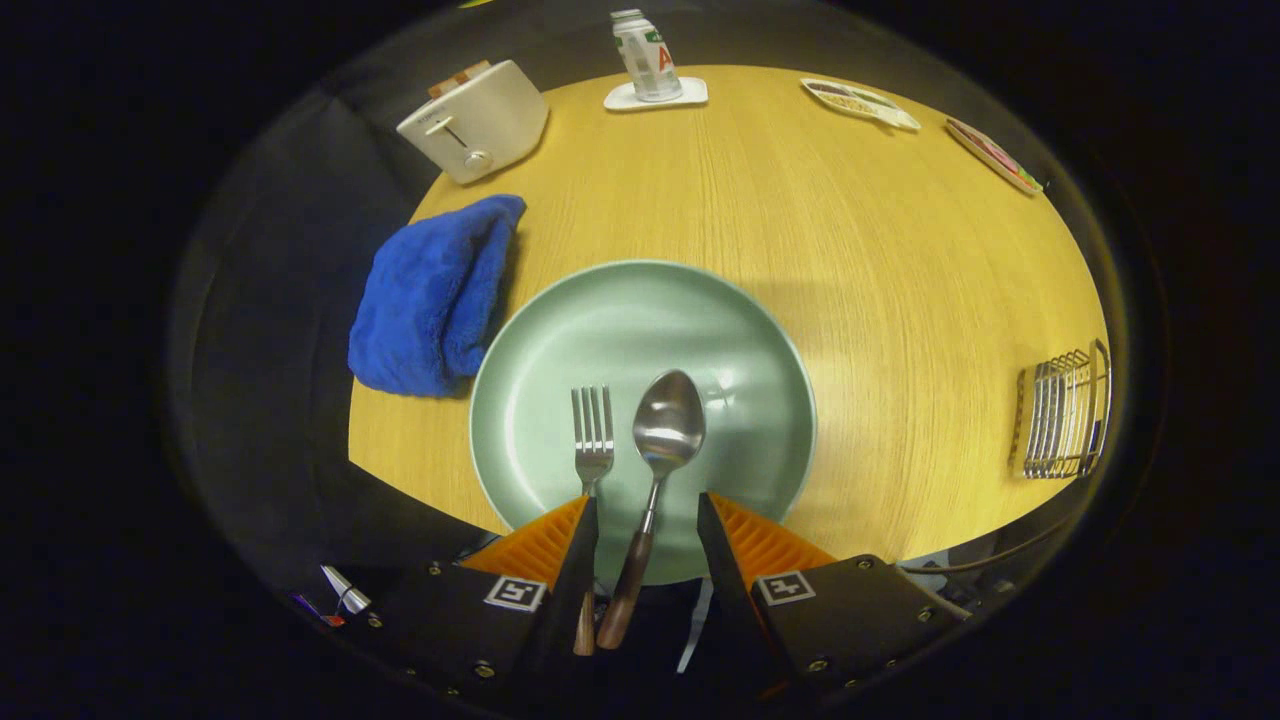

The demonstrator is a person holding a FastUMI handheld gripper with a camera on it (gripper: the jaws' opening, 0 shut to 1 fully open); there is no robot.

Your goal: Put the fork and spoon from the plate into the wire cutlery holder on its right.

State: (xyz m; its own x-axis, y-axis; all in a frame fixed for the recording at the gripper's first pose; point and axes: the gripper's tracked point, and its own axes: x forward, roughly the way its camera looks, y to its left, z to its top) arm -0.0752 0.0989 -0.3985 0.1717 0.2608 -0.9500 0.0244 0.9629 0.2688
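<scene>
On the bench [800, 250], a green plate [600, 330] carries the spoon [668, 432] and fork [592, 440], side by side, handles toward the tongs [648, 520]. The tongs stand released, the spoon's handle between them, the fork's at the left finger. The holder [1065, 415] sits well right.

Tool [647, 520] open — spoon [668, 432] handle between fingers; fork [592, 440] alongside.
</scene>
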